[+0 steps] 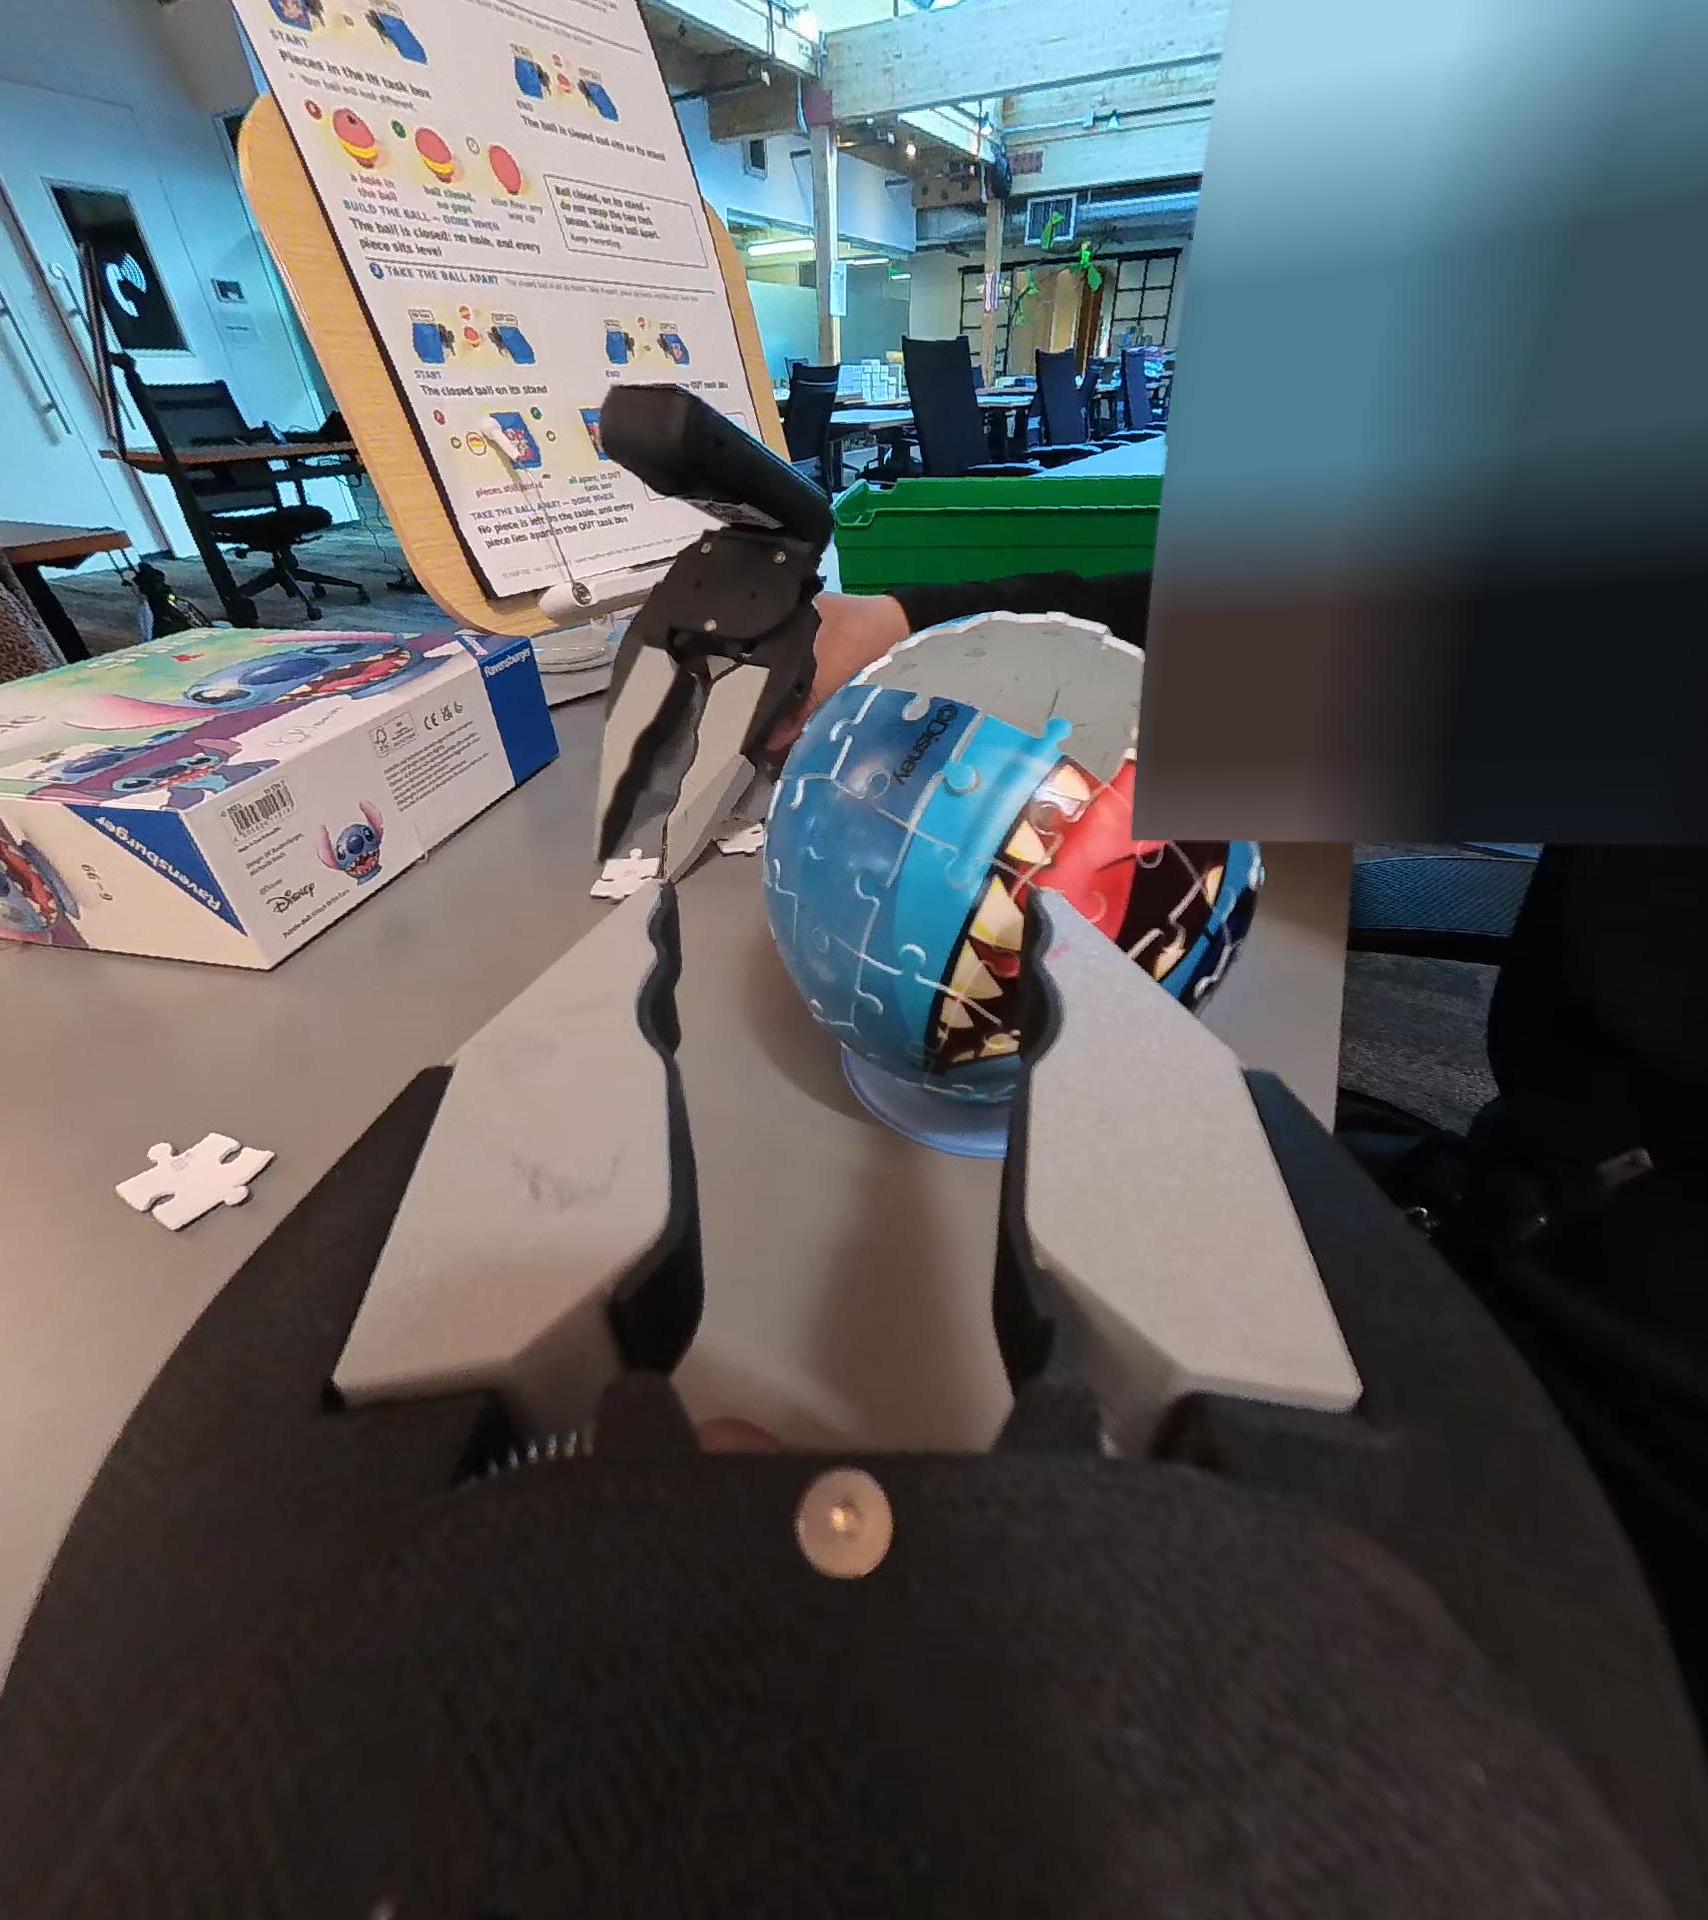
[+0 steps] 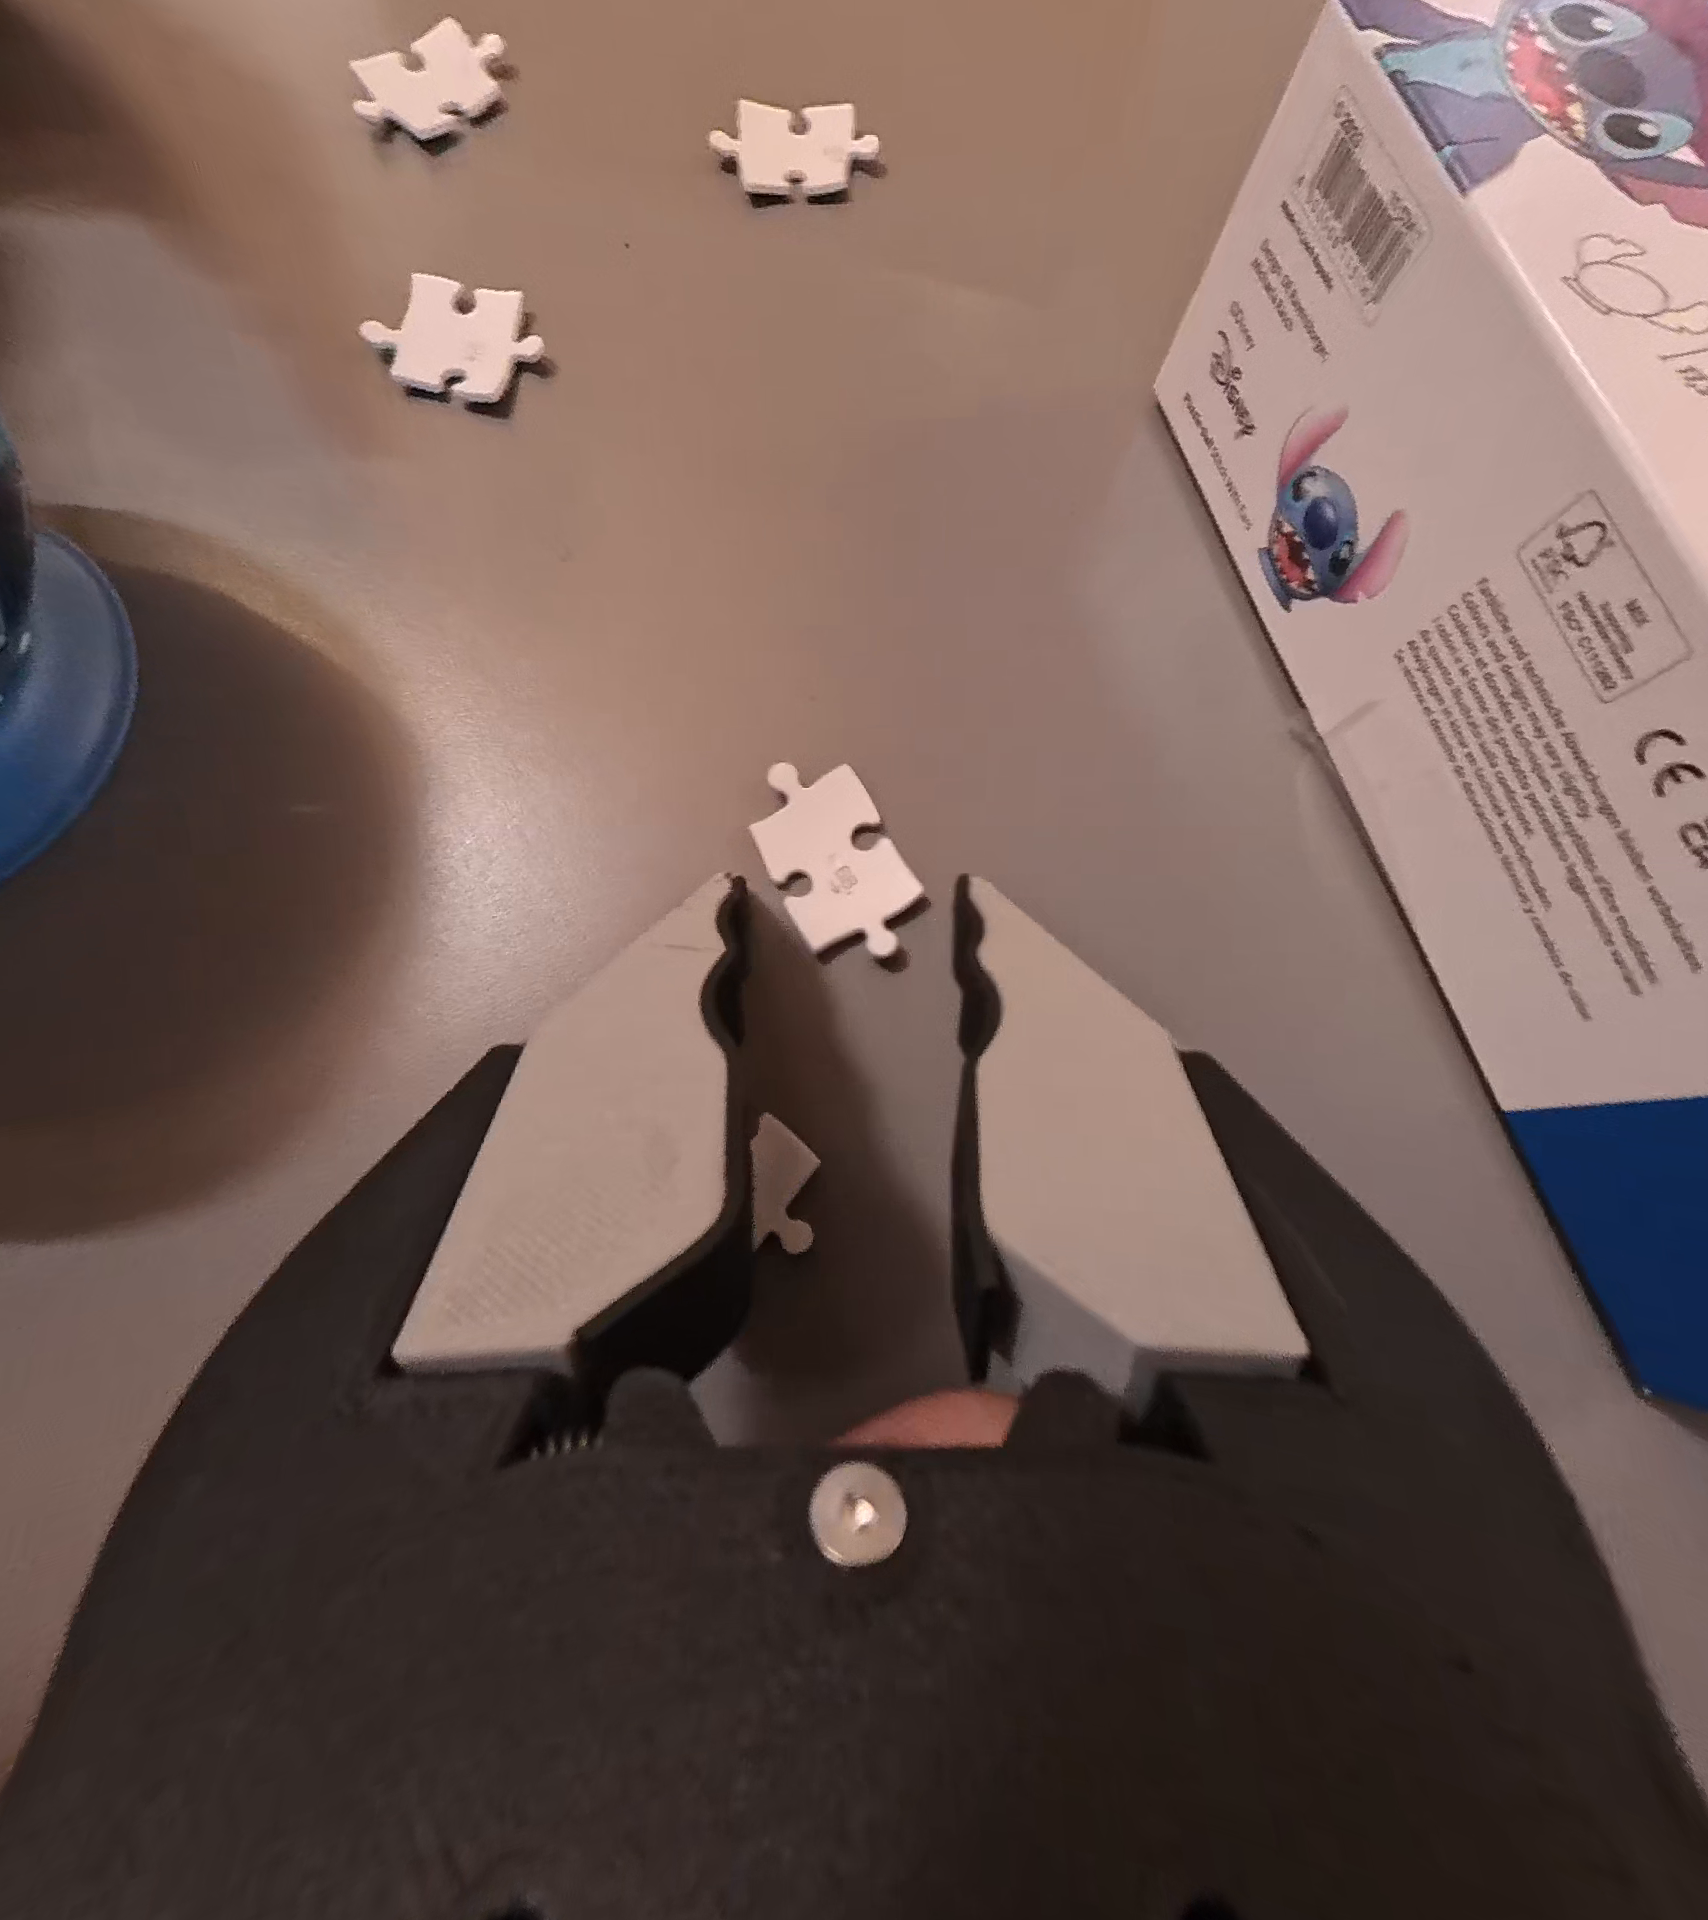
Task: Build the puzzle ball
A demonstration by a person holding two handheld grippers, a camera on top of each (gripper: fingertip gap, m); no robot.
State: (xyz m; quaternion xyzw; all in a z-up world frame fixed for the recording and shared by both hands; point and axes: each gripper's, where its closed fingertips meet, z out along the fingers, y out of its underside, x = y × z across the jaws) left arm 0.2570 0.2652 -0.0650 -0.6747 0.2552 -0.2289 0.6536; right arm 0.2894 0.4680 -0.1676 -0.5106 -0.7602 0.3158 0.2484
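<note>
The puzzle ball (image 1: 860, 831) is blue with a toothed red mouth and stands on a blue stand (image 1: 943, 1122); its top is open and shows the grey inside. My left gripper (image 1: 850, 914) is open and empty, its right finger just in front of the ball. My right gripper (image 2: 850, 888) is open and points down at the table, with a white puzzle piece (image 2: 839, 873) lying between its tips. Another white piece (image 2: 788, 1184) lies partly hidden under its left finger. The right gripper also shows in the left wrist view (image 1: 658, 868), left of the ball.
Three more white pieces (image 2: 455, 338) lie on the grey table beyond the right gripper, and one lone piece (image 1: 195, 1179) lies at the left. The puzzle box (image 1: 206, 790) lies at the left. An instruction board (image 1: 497, 291) and a green bin (image 1: 995, 530) stand behind. Across from one pair of fingers to the other is roughly 25 cm.
</note>
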